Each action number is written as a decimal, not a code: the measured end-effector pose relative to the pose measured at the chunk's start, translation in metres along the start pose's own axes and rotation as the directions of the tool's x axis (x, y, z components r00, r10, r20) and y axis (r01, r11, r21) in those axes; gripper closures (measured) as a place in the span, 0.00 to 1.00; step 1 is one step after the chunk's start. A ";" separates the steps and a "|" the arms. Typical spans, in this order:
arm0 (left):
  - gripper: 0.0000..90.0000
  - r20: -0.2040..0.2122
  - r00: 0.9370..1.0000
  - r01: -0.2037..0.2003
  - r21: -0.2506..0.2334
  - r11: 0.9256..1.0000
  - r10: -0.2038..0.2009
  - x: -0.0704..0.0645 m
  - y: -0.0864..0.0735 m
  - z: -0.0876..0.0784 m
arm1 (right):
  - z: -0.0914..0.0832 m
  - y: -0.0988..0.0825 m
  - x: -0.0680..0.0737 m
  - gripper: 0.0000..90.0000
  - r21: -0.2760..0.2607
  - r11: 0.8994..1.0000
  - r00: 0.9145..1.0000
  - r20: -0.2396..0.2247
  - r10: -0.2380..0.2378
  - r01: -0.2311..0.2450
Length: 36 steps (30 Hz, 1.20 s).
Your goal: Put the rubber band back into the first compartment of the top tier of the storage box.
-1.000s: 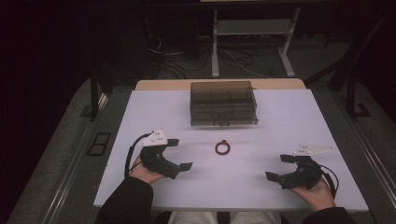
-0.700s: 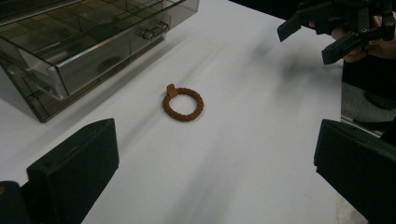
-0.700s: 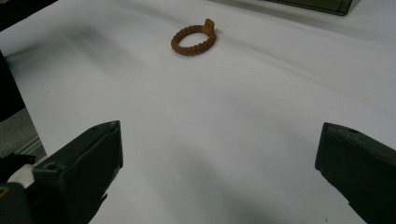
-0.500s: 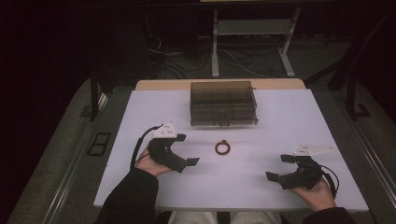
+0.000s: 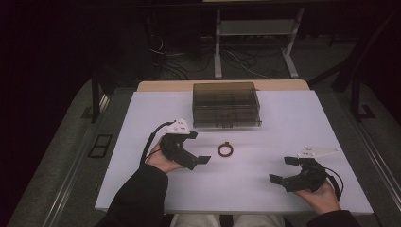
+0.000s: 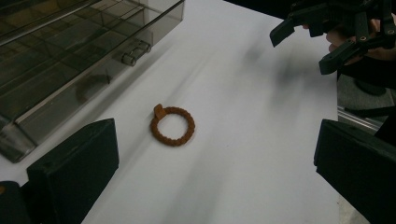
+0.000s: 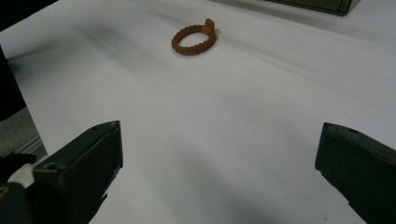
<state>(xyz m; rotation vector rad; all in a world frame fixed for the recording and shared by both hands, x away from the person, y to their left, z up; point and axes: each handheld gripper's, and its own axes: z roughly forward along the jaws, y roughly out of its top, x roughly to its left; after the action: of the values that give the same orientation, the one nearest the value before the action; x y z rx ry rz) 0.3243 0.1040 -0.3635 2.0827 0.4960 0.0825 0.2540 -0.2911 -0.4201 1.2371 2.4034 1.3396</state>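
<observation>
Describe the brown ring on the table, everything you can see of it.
The brown ring is a small closed loop with a beaded or braided surface and one small tab sticking out from its rim. It looks matte, perhaps rubber or cord; the material cannot be told for sure. It lies flat on the white table, in front of the smoky transparent box and apart from it. Nothing touches it: the left gripper is open beside it, the right gripper farther off.

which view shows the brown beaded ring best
The left gripper view: the brown beaded ring lies close and sharp between the open claw jaws, its beads and small tab plain. The right gripper view shows it farther off, near the top edge. In the high view it is small, before the smoked plastic box.
</observation>
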 end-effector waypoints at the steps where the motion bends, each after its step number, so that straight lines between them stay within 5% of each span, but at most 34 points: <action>1: 0.00 0.004 1.000 -0.002 0.002 1.000 0.002 0.000 0.002 0.002 | 0.000 0.000 0.000 0.00 0.000 1.000 1.000 0.000 -0.001 0.001; 36: 0.00 0.067 0.997 -0.048 0.103 0.994 0.041 0.006 0.021 0.054 | -0.001 -0.002 -0.001 0.00 0.003 1.000 1.000 -0.003 -0.001 0.001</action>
<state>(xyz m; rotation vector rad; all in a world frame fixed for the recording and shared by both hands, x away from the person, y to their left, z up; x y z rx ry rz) 0.3503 0.0529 -0.3757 2.1919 0.4225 0.0151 0.2533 -0.2933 -0.4208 1.2351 2.4082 1.3392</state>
